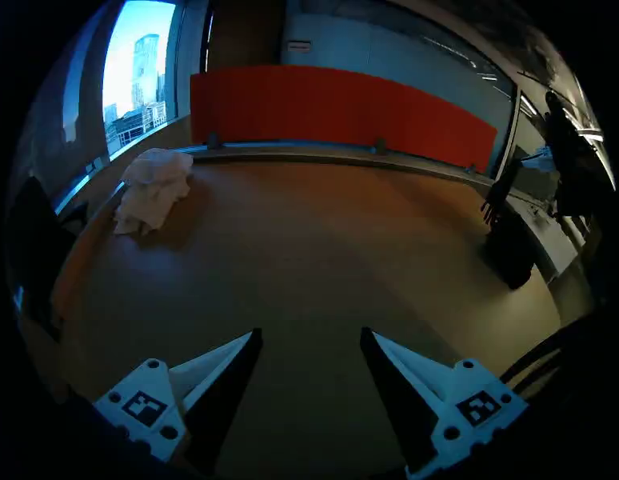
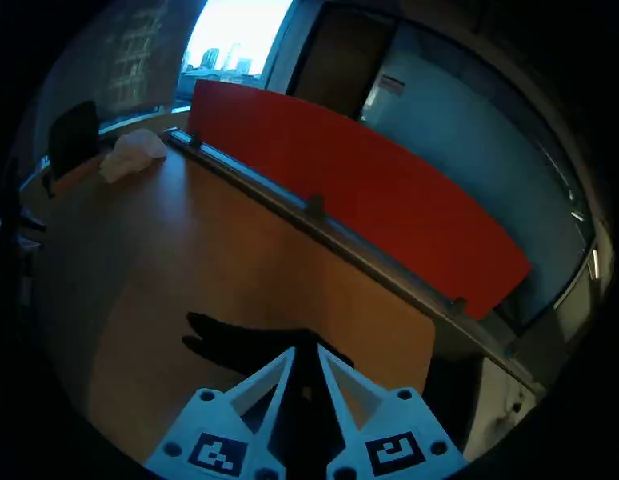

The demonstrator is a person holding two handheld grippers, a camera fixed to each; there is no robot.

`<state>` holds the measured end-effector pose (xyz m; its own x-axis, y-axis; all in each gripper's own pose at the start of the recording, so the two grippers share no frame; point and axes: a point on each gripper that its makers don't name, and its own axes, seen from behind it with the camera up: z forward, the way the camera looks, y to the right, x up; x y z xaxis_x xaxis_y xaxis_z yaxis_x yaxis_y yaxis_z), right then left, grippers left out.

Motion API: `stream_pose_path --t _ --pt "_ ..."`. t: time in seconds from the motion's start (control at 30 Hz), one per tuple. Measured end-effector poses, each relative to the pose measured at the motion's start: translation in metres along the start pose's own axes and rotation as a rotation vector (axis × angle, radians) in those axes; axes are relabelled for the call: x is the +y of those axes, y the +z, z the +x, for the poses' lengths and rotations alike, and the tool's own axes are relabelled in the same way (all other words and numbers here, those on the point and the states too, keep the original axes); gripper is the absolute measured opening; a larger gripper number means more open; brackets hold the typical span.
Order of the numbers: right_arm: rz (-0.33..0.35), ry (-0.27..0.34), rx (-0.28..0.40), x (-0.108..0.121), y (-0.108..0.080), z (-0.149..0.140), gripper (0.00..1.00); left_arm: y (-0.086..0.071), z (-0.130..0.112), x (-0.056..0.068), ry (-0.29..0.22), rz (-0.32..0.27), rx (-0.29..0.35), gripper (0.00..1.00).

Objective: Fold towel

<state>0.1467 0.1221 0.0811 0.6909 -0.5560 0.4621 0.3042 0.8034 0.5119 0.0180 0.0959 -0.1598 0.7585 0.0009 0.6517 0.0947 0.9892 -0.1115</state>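
The towel lies crumpled at the upper left of the bench — well apart from the left tongs, held spread, and the right tongs, clenched on nothing. An outer corner should be sought first.

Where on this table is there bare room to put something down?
The wide middle of the table is bare, from the open left hand-held gripper up to the red divider. The crumpled towel takes the far corner by the window; a dark shape sits at the opposite edge.
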Motion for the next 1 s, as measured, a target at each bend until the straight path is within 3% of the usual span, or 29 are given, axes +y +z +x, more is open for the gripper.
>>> stream_pose_path --t 0.47,1.0 --pt "-0.025 0.02 0.007 0.022 -0.011 -0.004 0.05 -0.001 0.004 0.01 0.016 -0.013 0.004 0.91" --pt "-0.028 0.039 -0.01 0.02 -0.022 -0.019 0.05 -0.006 -0.001 0.013 0.014 -0.018 0.002 0.9"
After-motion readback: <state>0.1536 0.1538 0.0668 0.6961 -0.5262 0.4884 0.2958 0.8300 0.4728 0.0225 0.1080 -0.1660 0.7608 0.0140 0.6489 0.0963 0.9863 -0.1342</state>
